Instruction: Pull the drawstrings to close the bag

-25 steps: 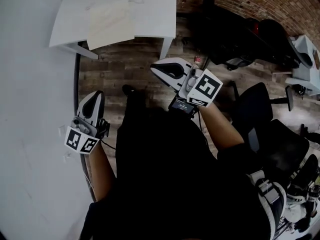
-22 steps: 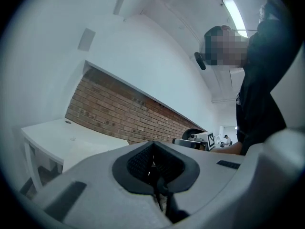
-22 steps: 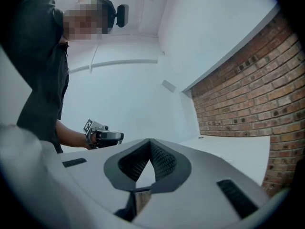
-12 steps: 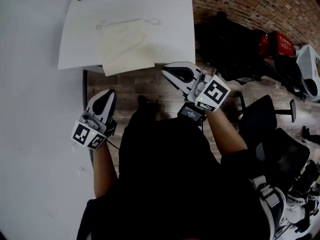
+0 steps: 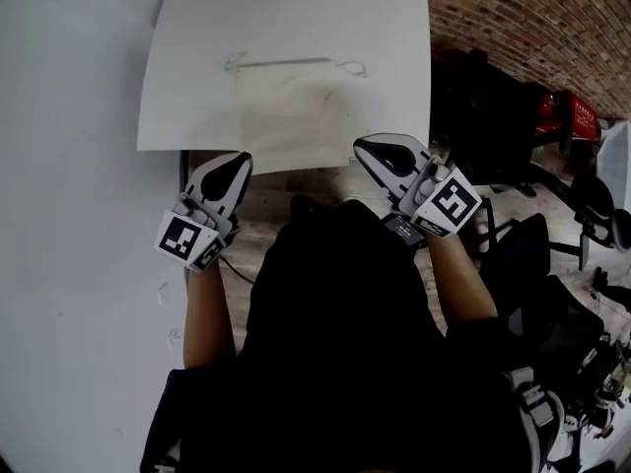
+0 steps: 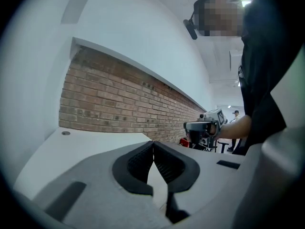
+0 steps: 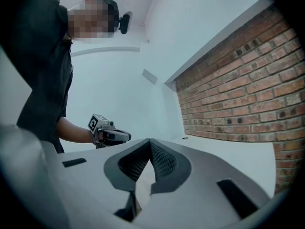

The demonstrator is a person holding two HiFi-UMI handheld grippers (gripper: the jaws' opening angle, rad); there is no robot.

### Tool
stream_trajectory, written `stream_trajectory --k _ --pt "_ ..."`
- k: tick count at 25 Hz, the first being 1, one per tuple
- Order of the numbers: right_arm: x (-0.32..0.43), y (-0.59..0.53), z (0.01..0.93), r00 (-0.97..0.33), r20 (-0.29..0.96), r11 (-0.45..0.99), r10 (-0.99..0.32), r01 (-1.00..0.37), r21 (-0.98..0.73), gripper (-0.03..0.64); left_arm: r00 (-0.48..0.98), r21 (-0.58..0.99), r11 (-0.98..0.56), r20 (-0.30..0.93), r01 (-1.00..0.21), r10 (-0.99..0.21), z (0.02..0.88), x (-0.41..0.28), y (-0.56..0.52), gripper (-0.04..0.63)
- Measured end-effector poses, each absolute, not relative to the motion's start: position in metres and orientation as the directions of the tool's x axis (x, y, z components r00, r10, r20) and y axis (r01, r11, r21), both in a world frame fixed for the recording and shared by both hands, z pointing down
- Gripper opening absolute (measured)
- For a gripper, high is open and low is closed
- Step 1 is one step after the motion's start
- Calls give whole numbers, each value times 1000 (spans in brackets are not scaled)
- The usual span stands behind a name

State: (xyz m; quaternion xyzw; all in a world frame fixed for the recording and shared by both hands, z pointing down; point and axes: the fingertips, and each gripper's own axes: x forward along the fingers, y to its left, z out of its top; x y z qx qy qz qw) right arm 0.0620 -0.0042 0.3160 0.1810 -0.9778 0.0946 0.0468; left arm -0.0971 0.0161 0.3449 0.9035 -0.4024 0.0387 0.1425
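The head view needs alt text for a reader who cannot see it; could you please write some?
A flat cream drawstring bag lies on a white table, its cord running along the far side. Seen from above, a person in black holds the left gripper and right gripper at the table's near edge, one each side of the bag, both empty.

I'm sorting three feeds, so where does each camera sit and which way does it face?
Head view: on the person's head, facing steeply down at the bag on the white table; forearms, left gripper and right gripper show.
Left gripper view: on that gripper, facing along its shut jaws across the table to the brick wall; torso shows.
Right gripper view: on that gripper, facing along its shut jaws towards the white wall; an arm shows.
Shared: each gripper view catches the other gripper.
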Motion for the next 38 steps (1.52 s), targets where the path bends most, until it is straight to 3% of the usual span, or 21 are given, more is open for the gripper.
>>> stream_trajectory --k 6,14,24,28,38 --pt "69 -62 335 -938 112 914 -328 -345 -214 6 603 167 -581 292 -797 -742 368 -113 -44 17" --pt "56 -128 356 -957 82 918 -277 -289 -273 6 473 -57 -581 518 -812 -712 406 -127 -91 18" --pt "22 -150 399 -964 116 915 -238 -263 -306 6 444 -148 -627 585 -765 -679 444 -163 -132 20" --pt "-2 -157 414 -953 138 903 -269 -299 -307 6 461 -232 -681 583 -694 -669 474 -183 -159 107" --pt "-57 -174 449 -911 197 873 -362 -405 -272 6 424 -441 -716 592 -542 -686 561 -198 -199 144"
